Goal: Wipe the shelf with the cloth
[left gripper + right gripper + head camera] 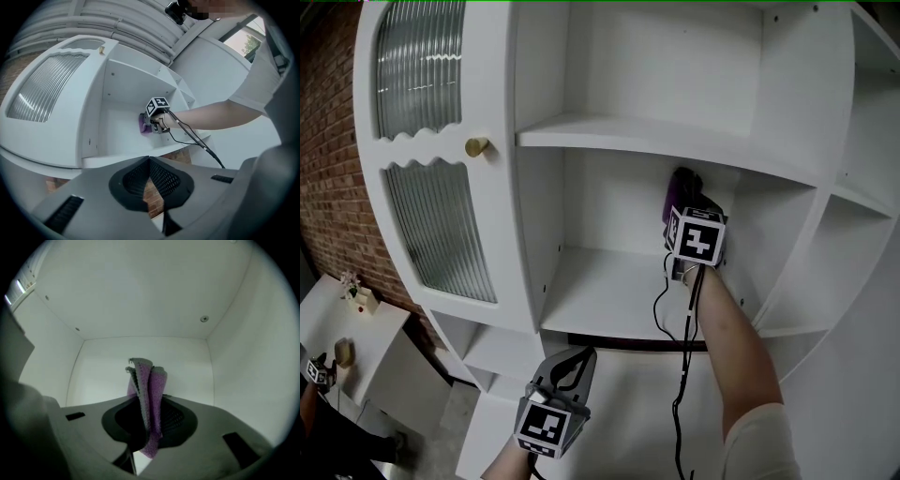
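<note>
Right hand-held gripper (683, 193) is reached deep into the middle compartment of the white cabinet (534, 84). It sits high up, just below the upper board and near the back panel. The right forearm (729, 330) is stretched out almost straight, bare from the pale sleeve (757, 439) to the wrist. It rises from the lower right across the front edge of the shelf (600, 298). A black cable (682, 361) hangs from this gripper down past the shelf edge.

In the right gripper view the jaws pinch a purple cloth (150, 390). The cloth stands up in folds between them and one end hangs below the pads. It points at the back panel. Whether it touches the panel cannot be told. From the left gripper view the cloth (143, 124) shows as a purple patch ahead of the right hand-held gripper (151, 123), against the compartment's rear.

Left hand-held gripper (570, 366) is held low, below the shelf and in front of the cabinet's lower part, well apart from the right one. It tilts up toward the compartment. Its jaws (150, 185) are pressed together with nothing between them.

Ribbed-glass door (441, 230) with a brass knob (476, 146) stands left of the open compartment. A brick wall (328, 141) lies beyond it.
</note>
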The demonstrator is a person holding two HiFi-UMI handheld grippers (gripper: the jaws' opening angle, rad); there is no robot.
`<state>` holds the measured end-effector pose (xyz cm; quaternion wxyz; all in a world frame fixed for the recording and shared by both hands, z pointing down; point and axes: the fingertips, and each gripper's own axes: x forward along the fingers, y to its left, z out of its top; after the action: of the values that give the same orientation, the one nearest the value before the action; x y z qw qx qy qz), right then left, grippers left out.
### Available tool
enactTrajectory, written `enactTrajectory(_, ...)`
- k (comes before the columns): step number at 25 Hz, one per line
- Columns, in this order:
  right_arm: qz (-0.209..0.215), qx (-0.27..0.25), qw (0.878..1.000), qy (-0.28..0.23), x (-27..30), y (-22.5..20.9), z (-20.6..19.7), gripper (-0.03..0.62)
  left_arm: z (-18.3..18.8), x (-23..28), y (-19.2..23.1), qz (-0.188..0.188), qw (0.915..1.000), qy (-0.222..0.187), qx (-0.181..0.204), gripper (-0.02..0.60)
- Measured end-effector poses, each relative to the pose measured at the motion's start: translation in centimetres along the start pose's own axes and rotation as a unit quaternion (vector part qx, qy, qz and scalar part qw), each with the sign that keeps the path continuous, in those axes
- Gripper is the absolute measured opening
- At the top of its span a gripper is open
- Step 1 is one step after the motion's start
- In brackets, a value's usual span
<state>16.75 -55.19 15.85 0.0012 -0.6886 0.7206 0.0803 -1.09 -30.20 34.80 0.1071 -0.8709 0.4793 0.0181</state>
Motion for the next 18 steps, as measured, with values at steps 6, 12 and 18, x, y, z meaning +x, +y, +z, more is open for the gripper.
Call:
enactTrajectory(6,-0.08,-0.008,0.997,0.005,-1.0,-5.4,-0.8,0.081,0.1,0.7,-1.8,-0.004,1.0,0.006,-0.001,0.012)
enactTrajectory(12,-0.112,0.031,0.993,0.0,-1.4,-8.0,-1.1,0.08,0.1,1.1,-3.3,-0.009,1.0,0.0,-0.002,0.014)
enactTrajectory(18,-0.096,0.041,0.994,0.0,-1.9,-7.4,-1.1,0.081,-0.2,-0.1,-2.4,0.009,0.9999,0.007,-0.008,0.014)
